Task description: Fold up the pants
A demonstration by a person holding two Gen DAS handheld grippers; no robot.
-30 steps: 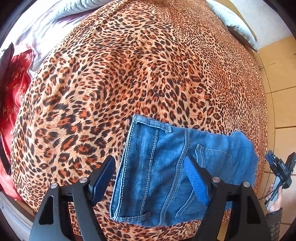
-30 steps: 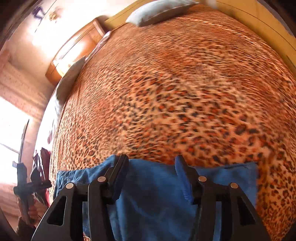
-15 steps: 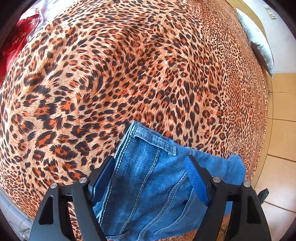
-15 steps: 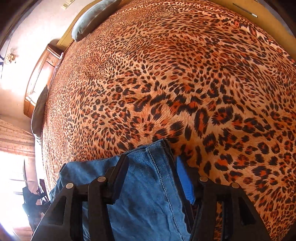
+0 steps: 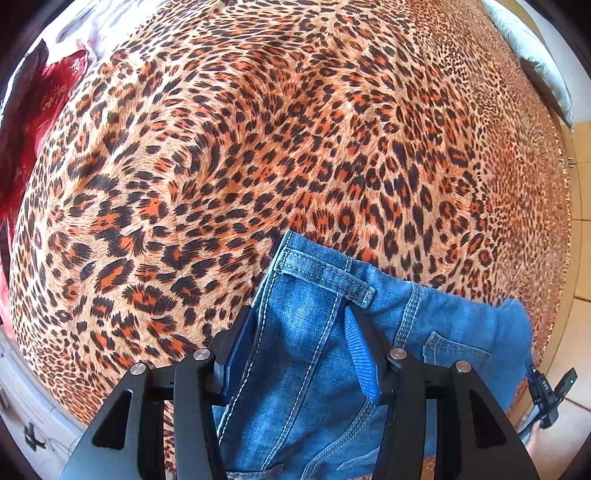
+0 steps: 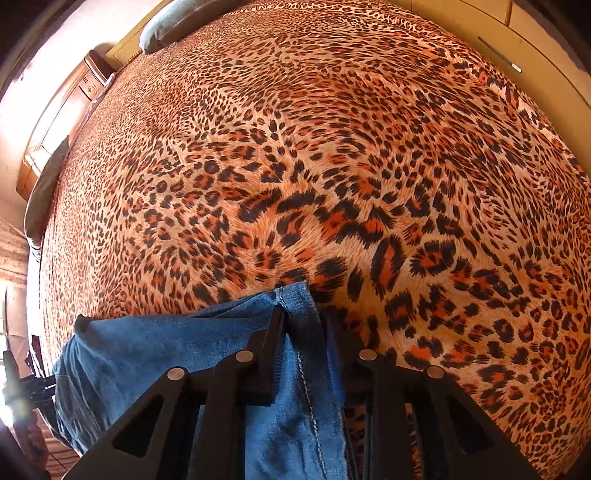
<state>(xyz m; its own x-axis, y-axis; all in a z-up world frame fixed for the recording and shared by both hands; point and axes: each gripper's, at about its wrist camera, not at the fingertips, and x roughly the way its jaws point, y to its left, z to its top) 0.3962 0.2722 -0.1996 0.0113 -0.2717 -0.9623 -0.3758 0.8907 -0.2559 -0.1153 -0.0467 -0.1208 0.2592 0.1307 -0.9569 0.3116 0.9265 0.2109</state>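
Blue denim pants (image 5: 317, 332) lie folded at the near edge of a bed with a leopard-print cover (image 5: 295, 147). My left gripper (image 5: 299, 332) has closed around the waistband corner with its belt loop (image 5: 325, 273). In the right wrist view my right gripper (image 6: 303, 325) has closed on the hemmed edge of the pants (image 6: 295, 369), and the rest of the denim trails to the left (image 6: 147, 354). The right gripper shows at the left wrist view's right edge (image 5: 546, 391).
A red cloth (image 5: 33, 110) lies at the bed's left edge. A grey pillow (image 5: 532, 51) rests at the far right. A wooden cabinet (image 6: 62, 110) stands beyond the bed, and a pillow (image 6: 166, 22) lies at its head. Tiled floor (image 5: 580, 332) borders the right side.
Both grippers have moved in onto the pants and their jaws have narrowed from wide open to closing on the denim. The fabric has bunched up between them.
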